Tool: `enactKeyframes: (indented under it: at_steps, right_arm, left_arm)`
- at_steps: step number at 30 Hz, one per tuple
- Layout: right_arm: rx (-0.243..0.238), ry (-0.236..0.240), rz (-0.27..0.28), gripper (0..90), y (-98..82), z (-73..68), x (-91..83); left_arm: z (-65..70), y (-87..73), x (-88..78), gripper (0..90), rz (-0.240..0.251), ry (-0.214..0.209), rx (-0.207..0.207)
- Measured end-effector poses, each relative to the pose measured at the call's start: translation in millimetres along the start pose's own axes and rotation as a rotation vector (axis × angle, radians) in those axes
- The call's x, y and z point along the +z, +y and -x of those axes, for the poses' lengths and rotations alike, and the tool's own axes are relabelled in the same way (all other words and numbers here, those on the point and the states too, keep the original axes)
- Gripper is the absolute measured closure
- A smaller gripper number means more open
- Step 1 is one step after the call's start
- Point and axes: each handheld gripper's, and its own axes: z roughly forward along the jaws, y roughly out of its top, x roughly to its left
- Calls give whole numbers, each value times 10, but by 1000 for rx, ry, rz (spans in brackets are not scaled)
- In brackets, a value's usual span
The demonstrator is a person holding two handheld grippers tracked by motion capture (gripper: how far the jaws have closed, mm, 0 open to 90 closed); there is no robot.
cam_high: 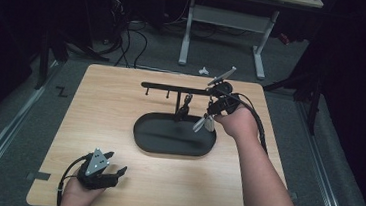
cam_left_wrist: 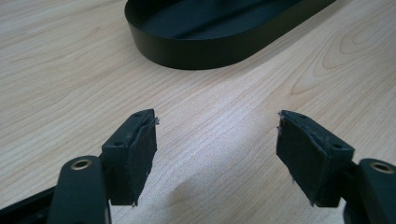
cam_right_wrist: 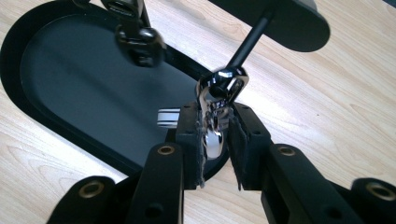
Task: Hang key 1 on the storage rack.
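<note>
Two grippers are at work: the right gripper point(cam_right_wrist: 217, 140) has its jaws clamped on a shiny metal keyring clasp point(cam_right_wrist: 219, 95) beside the rack's post point(cam_right_wrist: 250, 39) above the black tray point(cam_high: 141, 129), while the left gripper point(cam_left_wrist: 217, 154) rests near the table's point(cam_high: 106, 96) front edge, jaws wide apart.

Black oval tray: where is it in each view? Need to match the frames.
High view: the tray sits mid-table, a little right of centre, under the hook stand.
Left gripper view: along the top edge, its near wall curving above the open jaws.
Right gripper view: upper left to centre, behind the right gripper, shut on a shiny metal clip.
Shared landmark: the light wooden table.
</note>
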Motion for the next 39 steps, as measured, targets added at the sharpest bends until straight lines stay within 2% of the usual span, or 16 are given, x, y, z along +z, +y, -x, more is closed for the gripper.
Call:
enactKeyframes:
  at_steps: [12,18,23,26,33,39]
  right_arm:
    - [1,7,24,757,13,-12,-9]
    - [4,18,30,732,4,-22,-29]
    - [9,29,42,734,-36,-2,-58]
    - [10,14,61,760,-52,10,-85]
    - [13,21,68,760,-79,30,-98]
    - [22,34,76,713,-200,37,-55]
  left_arm:
    - [-1,1,0,294,-4,-3,1]
    - [3,1,6,294,-4,-3,2]
    - [8,1,14,294,-9,-7,7]
    - [17,3,16,294,-7,-6,6]
    - [11,3,23,295,-14,-10,8]
    - [18,13,36,294,-14,-13,12]
